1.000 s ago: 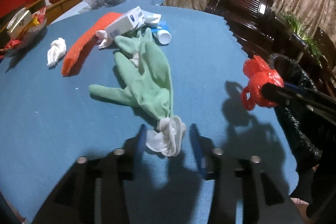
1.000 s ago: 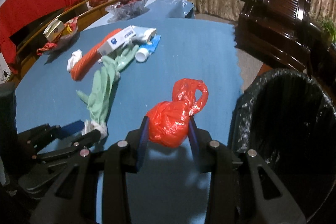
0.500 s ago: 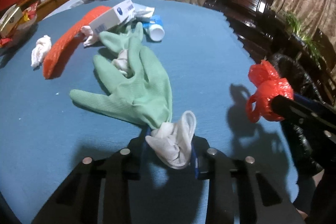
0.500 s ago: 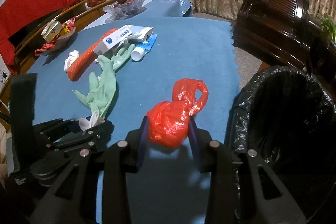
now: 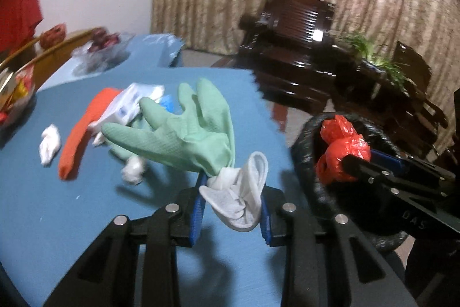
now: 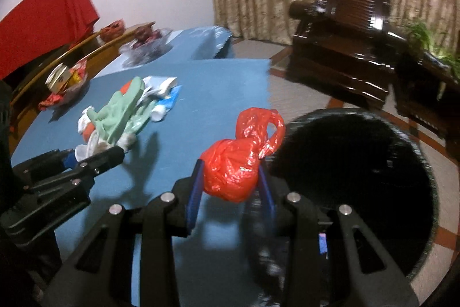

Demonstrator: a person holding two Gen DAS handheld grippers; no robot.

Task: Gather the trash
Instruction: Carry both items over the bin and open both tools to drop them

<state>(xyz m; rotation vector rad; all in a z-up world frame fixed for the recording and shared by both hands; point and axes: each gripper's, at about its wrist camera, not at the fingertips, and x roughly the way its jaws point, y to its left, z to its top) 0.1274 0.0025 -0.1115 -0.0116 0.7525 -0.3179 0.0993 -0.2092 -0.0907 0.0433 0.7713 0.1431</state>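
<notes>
Glove (image 5: 184, 134) hangs above the desk (image 5: 57, 206), cuff in the left claw (image 5: 231, 209). Behind it on the desk: box (image 5: 126, 102), tissue wad (image 5: 49, 143). Right of the desk edge stands the bin (image 6: 359, 180); bag (image 6: 233, 171) sits in the right claw (image 6: 230, 186) beside its rim.

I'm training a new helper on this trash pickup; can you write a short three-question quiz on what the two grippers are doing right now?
1. True or false: the left gripper holds the green glove by its white cuff.
2. What does the right gripper hold? A) a white box B) a red plastic bag C) an orange glove
3. Fill in: the black bin stands just off the edge of the blue ____.

Key
1. True; the glove hangs lifted off the table.
2. B
3. table
</notes>
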